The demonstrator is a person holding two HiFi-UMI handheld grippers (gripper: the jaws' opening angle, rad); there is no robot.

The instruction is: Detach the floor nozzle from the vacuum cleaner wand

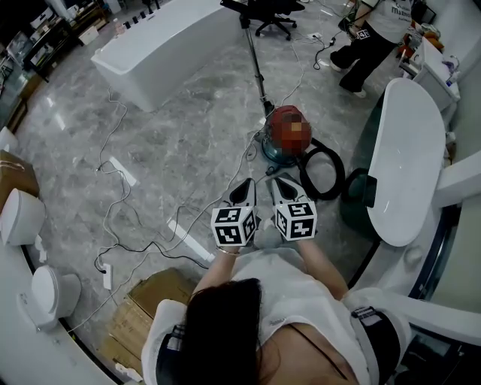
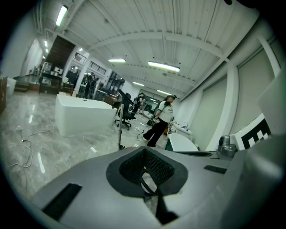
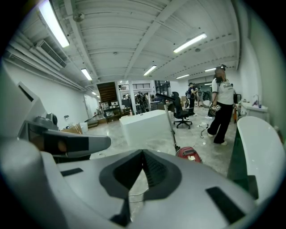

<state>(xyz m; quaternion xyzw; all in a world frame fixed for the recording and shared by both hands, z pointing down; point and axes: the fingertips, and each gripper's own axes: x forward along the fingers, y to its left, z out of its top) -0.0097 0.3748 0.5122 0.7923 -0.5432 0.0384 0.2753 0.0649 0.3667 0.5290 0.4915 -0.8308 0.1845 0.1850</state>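
Observation:
A red canister vacuum point(image 1: 288, 131) stands on the marble floor ahead of me, with a black hose point(image 1: 325, 174) coiled to its right. Its thin wand point(image 1: 257, 66) rises from the canister and ends in a black head point(image 1: 239, 6) near the top edge. The right gripper view shows the wand point(image 3: 171, 126) upright above the red body point(image 3: 189, 154). My left gripper point(image 1: 244, 186) and right gripper point(image 1: 285, 183) are side by side, short of the canister. Both are shut and hold nothing. In their own views, the left gripper point(image 2: 144, 166) and right gripper point(image 3: 143, 169) have their jaws closed together.
A long white tub point(image 1: 154, 46) stands at the back left, another white tub point(image 1: 407, 154) on the right. Cables point(image 1: 120, 188) trail over the floor. Cardboard boxes point(image 1: 143, 308) and white toilets point(image 1: 21, 218) are at the left. A person point(image 1: 373, 37) and an office chair point(image 1: 274, 16) are behind.

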